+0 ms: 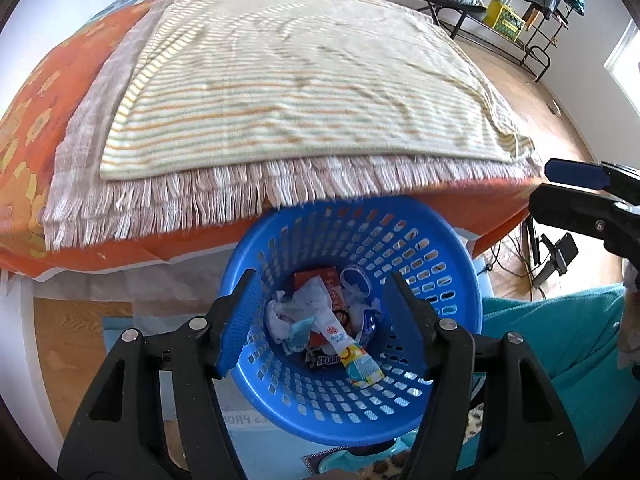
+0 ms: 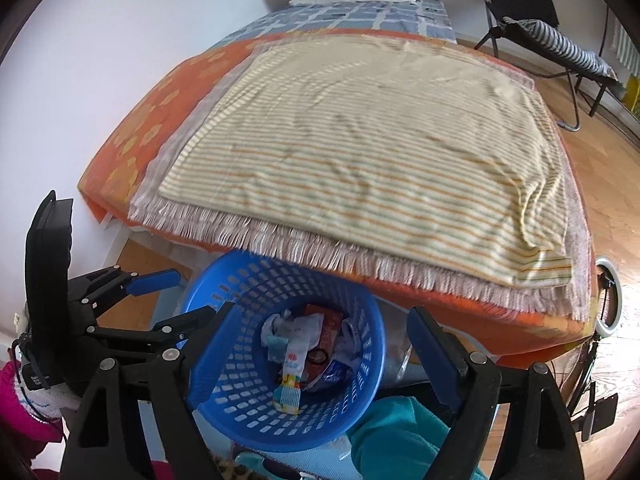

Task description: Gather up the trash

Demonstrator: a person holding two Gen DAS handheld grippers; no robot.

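A blue perforated basket (image 1: 440, 280) stands on the floor against the foot of a bed. It holds trash (image 1: 320, 320): crumpled white paper, red and blue packets, a Snickers wrapper (image 1: 326, 360) and a long colourful strip. My left gripper (image 1: 322, 280) hangs above the basket mouth, open, with nothing between its blue pads. In the right wrist view the basket (image 2: 240, 280) and its trash (image 2: 304, 340) lie below my right gripper (image 2: 322, 312), which is open wide and empty. The left gripper (image 2: 188, 296) shows at that view's left, and the right gripper (image 1: 548, 186) at the other view's right edge.
The bed (image 2: 168, 100) has an orange cover, a fringed pink throw and a striped yellow blanket (image 1: 300, 80). Teal cloth (image 1: 560, 340) lies right of the basket. A black folding chair (image 2: 520, 0) and a clothes rack (image 1: 532, 12) stand on the wooden floor beyond.
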